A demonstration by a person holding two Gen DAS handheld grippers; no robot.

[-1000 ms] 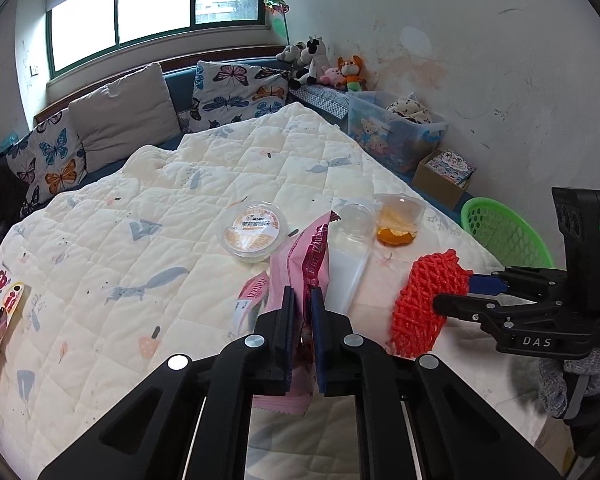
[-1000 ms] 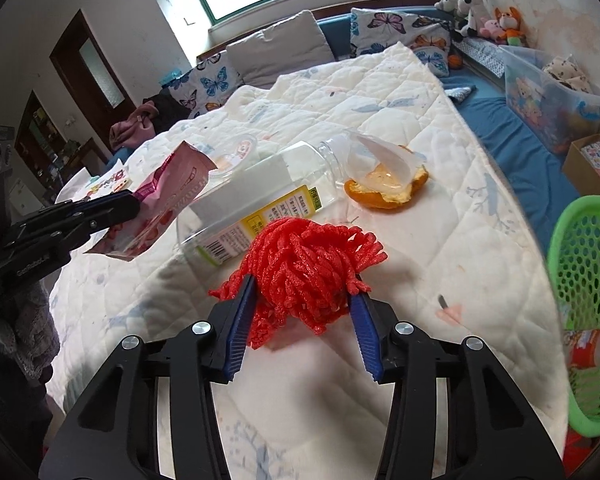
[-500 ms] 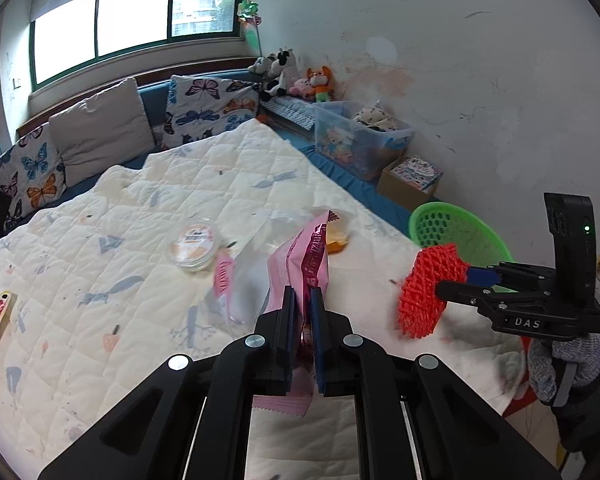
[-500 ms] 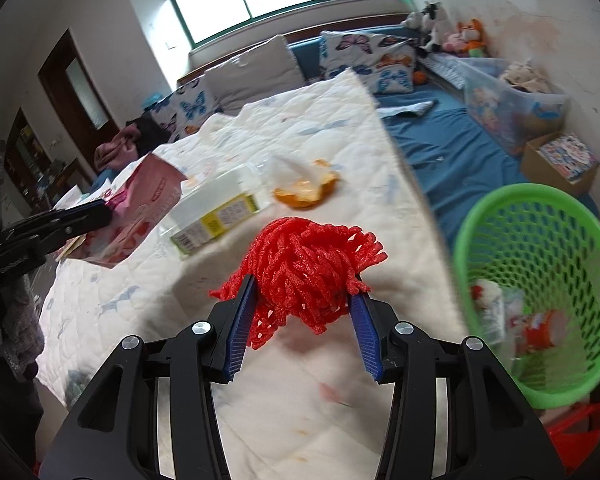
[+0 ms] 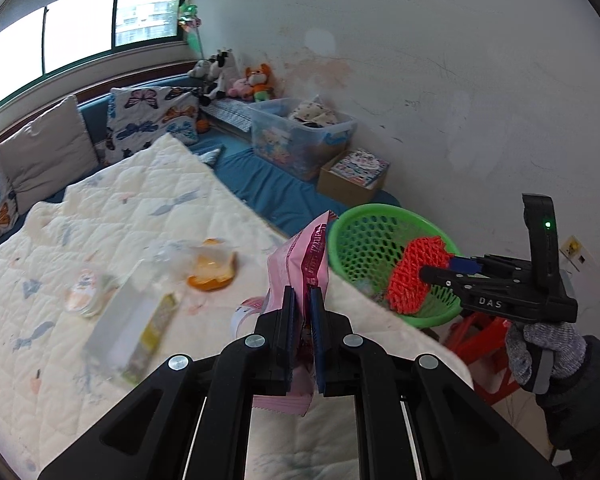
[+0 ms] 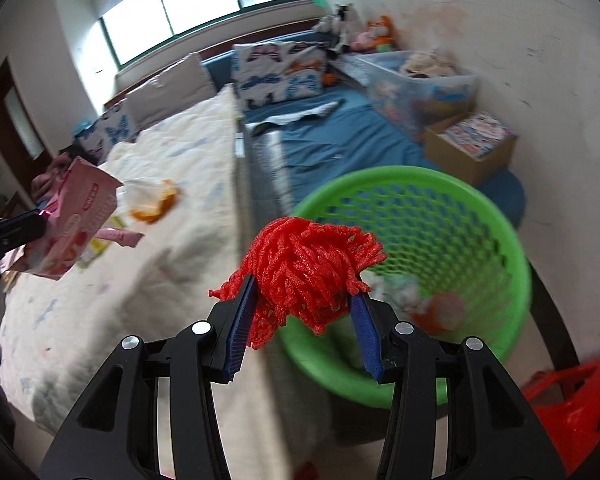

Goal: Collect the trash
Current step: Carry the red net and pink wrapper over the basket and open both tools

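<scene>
Both claws carrying trash beside the green basket.

Left wrist view: the left claw [image 5: 303, 312] is clenched on a pink snack wrapper [image 5: 300, 256] above the bed quilt [image 5: 148, 208].
Right wrist view: the right claw [image 6: 304, 320] grasps a red foam fruit net [image 6: 306, 270] over the rim of the green basket [image 6: 496, 216].

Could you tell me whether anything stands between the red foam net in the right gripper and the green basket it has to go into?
Nothing visible does. The right gripper holds the red foam net at the near rim of the green basket, whose open top shows only some trash lying at the bottom. The left gripper, with its pink wrapper, is off to the side.
</scene>
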